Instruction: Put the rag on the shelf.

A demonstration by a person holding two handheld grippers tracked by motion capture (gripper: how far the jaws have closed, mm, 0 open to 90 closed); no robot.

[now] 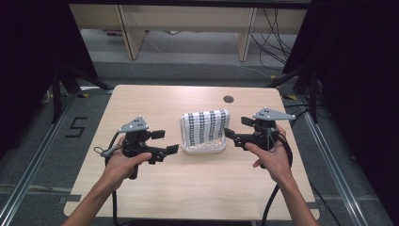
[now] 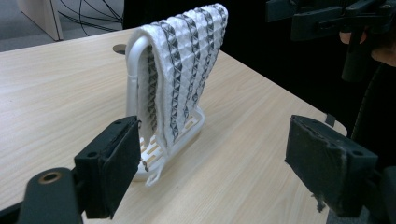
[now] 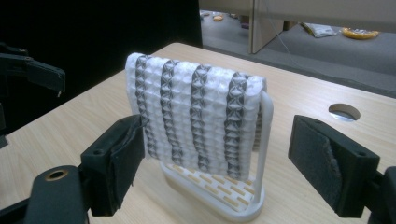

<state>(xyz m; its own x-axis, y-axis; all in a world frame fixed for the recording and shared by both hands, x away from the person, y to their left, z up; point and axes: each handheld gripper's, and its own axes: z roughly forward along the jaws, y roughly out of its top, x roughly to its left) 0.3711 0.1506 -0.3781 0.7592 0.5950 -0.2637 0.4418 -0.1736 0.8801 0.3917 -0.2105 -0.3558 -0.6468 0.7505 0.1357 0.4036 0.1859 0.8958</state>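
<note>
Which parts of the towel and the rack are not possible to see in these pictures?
- High view: the rack's upright bar, covered by the towel.
- Left gripper view: the rack's base is partly behind the left tool's pad.
- Right gripper view: the towel's lower left corner, behind the right tool's pad.

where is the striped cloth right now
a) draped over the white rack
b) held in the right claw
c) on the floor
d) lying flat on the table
a: the striped cloth hangs folded over the top bar of the white rack, while both claws stand open and apart from it.
</note>
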